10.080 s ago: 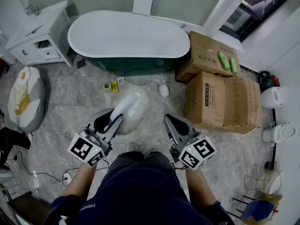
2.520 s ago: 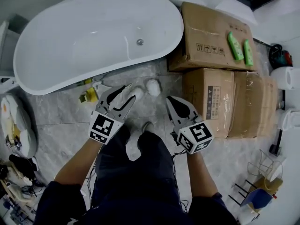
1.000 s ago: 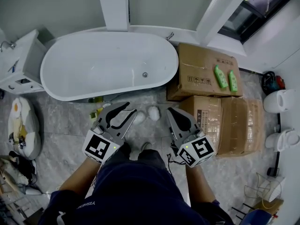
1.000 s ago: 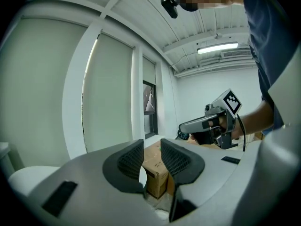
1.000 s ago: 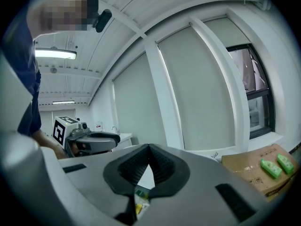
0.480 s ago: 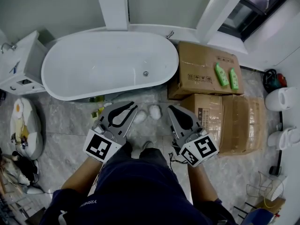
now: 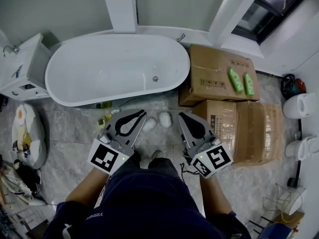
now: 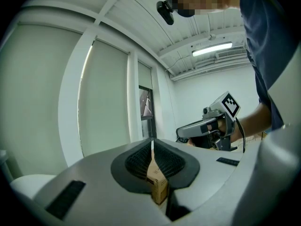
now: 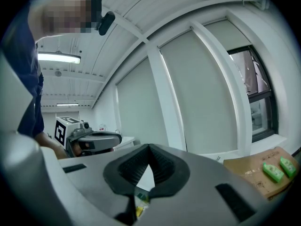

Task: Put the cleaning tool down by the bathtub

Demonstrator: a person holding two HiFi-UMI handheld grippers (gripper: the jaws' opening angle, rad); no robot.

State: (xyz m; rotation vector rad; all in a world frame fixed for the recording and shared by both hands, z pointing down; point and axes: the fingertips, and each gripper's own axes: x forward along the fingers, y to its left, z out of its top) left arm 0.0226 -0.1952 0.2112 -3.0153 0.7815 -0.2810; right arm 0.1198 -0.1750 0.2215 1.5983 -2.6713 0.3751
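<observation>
The white bathtub (image 7: pixel 117 66) stands by the far wall. On the grey floor in front of it lies the white fluffy cleaning tool, seen as two soft lumps (image 7: pixel 149 125) (image 7: pixel 164 119). My left gripper (image 7: pixel 142 114) hangs above the floor just left of them, shut, its tips together and nothing between them. The left gripper view shows those jaws (image 8: pixel 152 143) meeting at the tip. My right gripper (image 7: pixel 181 115) is held just right of the lumps, also shut and empty; in its own view the jaws (image 9: pixel 149 146) touch at the tip.
Two cardboard boxes (image 7: pixel 218 73) (image 7: pixel 239 128) stand right of the tub, with two green bottles (image 7: pixel 238 81) on the far one. A white cabinet (image 7: pixel 22 68) is at the left, small yellow items (image 7: pixel 106 119) lie under the tub's edge, white fixtures (image 7: pixel 300 106) at far right.
The left gripper's jaws, open a second ago, have closed with nothing in them. The white tool it held ten seconds ago now lies on the floor. The right gripper has barely moved.
</observation>
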